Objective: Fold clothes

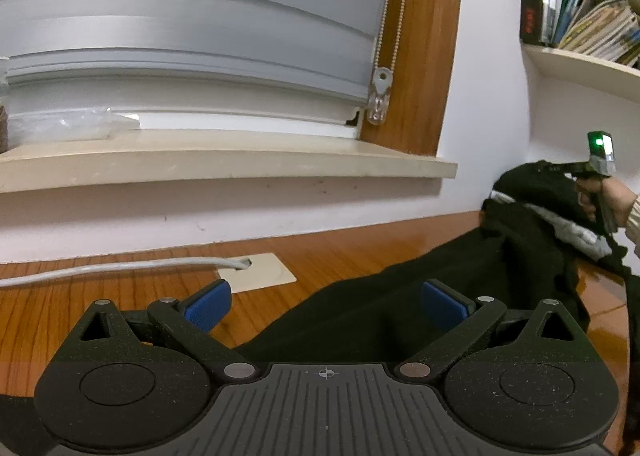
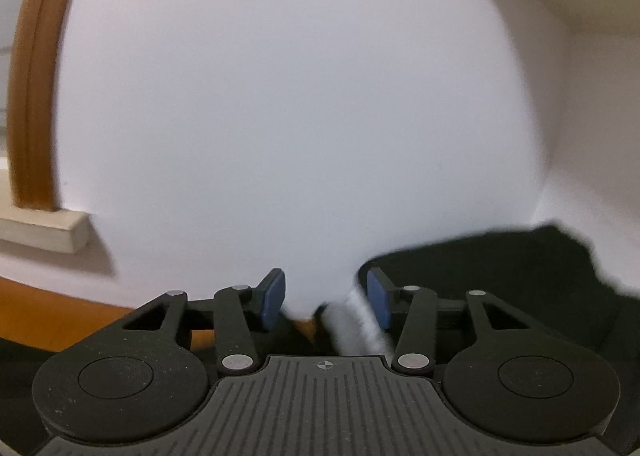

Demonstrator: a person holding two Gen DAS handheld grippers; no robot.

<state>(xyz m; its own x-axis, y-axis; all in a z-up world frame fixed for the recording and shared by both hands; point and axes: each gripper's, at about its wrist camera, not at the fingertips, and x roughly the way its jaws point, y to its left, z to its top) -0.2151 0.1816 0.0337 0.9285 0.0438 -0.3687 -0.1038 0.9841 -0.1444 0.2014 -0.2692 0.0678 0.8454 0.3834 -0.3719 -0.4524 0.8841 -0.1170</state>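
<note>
Clothes, one soft black garment (image 1: 400, 308) with a grey-white band (image 2: 356, 324), are lying floppy across the wooden bench (image 1: 60, 316), bunching up by my right tool (image 2: 326, 302). My left tool (image 1: 326, 306) is hanging wide open, holding nothing, and my right tool is sitting half open with the band loose between its pads, not squeezing. I am thinking an edge or corner is best to grab, and the bench near the wall (image 1: 240, 212) is giving me room.

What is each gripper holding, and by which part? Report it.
Left gripper: nothing; it is open over the black garment. Right gripper: jaws apart, clamping nothing; the garment's grey-white band lies between them, against one pad.
</note>
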